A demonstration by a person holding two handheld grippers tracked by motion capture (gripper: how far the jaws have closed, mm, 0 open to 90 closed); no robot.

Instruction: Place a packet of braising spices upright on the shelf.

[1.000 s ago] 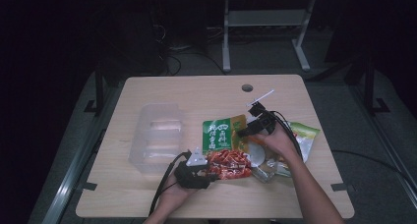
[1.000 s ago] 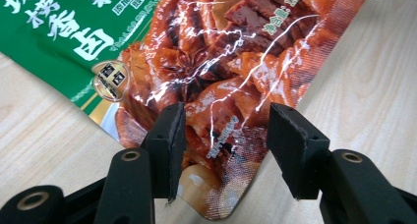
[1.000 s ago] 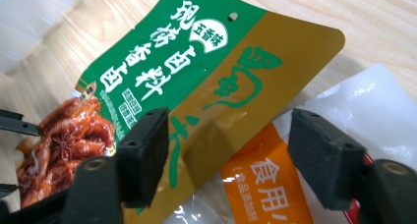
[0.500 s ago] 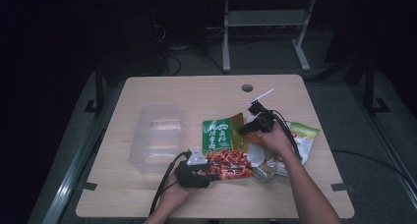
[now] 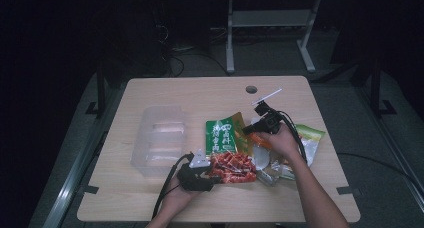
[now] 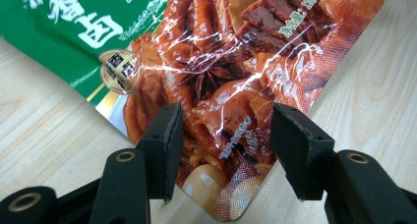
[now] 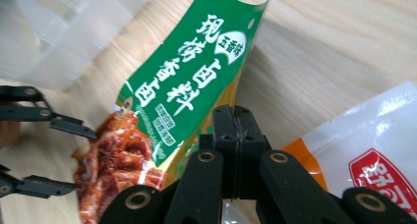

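Green-and-red snack pouch: glossy foil, upper part green with white characters, lower part printed with red-brown braised pieces and a star anise. It lies on the tabletop near the front edge, right of centre, its green upper right side lifted off the wood and its red bottom corner lying flat.

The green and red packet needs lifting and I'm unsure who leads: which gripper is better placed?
Probably the right gripper: shut on the packet's edge. The left gripper is open, merely straddling its lower end.
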